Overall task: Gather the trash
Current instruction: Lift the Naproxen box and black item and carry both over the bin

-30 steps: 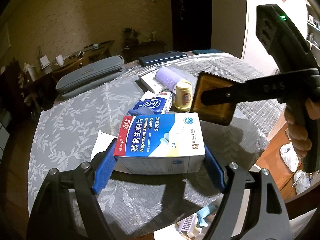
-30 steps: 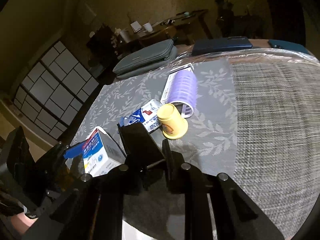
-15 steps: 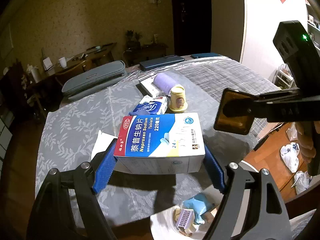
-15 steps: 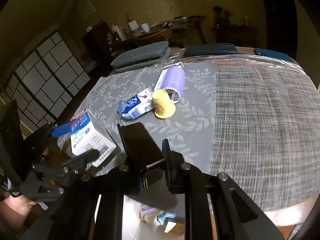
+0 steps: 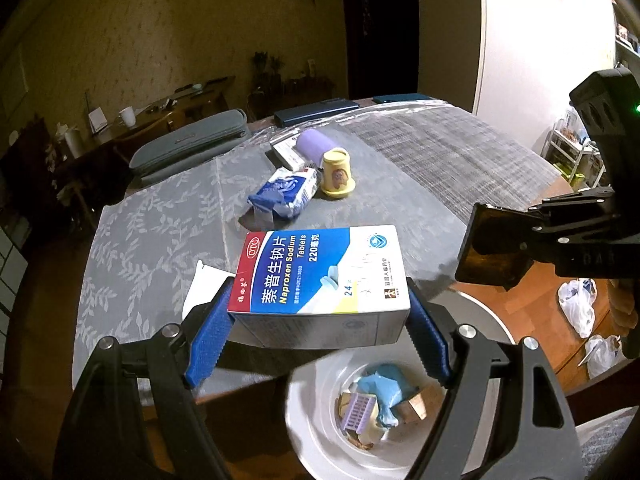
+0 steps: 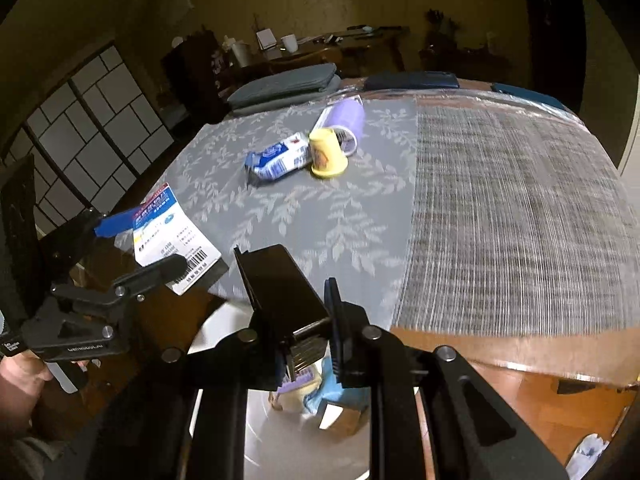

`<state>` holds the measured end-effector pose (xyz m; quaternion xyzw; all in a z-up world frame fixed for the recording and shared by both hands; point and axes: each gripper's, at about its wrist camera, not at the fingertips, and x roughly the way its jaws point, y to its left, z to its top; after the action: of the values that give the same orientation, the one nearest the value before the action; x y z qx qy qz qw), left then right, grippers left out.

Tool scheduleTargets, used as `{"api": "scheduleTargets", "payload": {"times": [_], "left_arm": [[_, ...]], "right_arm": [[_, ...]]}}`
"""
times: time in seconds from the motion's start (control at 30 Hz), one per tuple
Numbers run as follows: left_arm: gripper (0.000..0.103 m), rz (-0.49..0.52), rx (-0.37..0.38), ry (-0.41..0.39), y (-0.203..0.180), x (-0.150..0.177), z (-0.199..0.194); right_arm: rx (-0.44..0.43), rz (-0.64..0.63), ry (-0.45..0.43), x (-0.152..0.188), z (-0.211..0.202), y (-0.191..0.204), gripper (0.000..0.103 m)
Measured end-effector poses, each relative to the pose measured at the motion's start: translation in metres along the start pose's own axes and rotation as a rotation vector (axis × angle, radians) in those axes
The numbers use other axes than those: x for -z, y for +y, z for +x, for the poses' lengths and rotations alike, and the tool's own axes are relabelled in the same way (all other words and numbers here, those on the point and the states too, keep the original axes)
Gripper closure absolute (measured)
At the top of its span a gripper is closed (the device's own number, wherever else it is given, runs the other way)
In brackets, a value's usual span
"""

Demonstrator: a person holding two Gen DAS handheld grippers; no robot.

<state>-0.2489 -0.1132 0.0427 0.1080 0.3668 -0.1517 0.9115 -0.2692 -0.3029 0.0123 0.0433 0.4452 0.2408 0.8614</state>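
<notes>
The left gripper (image 5: 320,320) has its jaws clamped on the two short ends of the medicine box (image 5: 320,276), so the box hangs level with its printed face up, at the centre of the left wrist view. It sits out past the near edge of the bench (image 5: 160,220), partly above the white bin (image 5: 316,396) at the bottom of the frame; that looks like a carry meant to end in a drop, since paper scraps and a blue wad already lie in the bin. The right gripper (image 6: 308,320) has its jaws closed on nothing that can be made out, one dark pad turned flat toward the lens at lower centre of the right wrist view, above the same bin; judged from that, it has no load and is just kept clear of the box. In the upper middle of both views more trash waits on the leaf-patterned cloth: a blue tissue pack (image 5: 284,192), a yellow cup (image 5: 338,174) upside down touching it, and a purple roll (image 5: 316,146) just behind. The box seems not quite centred over the bin.
</notes>
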Motion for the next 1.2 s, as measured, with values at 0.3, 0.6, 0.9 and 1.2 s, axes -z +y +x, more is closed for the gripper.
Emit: {"api": "scheduleTargets", "payload": {"times": [0.3,0.6,0.9,1.2], "left_arm": [[0.023,-0.001,0.019,0.033,-0.018,0.017,-0.020],[0.023,0.000,0.019,0.081,-0.034,0.040,-0.021],[0.023,-0.018,0.014,0.170,-0.043,0.063,-0.005],[0.023,-0.039,0.008,0.225,-0.045,0.079,0.009]], "right_arm": [[0.010,-0.011,0.026,0.024,-0.008,0.006,0.085],[0.023,-0.027,0.049,0.044,-0.009,0.016,0.085],[0.058,-0.034,0.095,0.065,0.004,0.018,0.085],[0.090,-0.037,0.137,0.082,0.023,0.019,0.085]]}}
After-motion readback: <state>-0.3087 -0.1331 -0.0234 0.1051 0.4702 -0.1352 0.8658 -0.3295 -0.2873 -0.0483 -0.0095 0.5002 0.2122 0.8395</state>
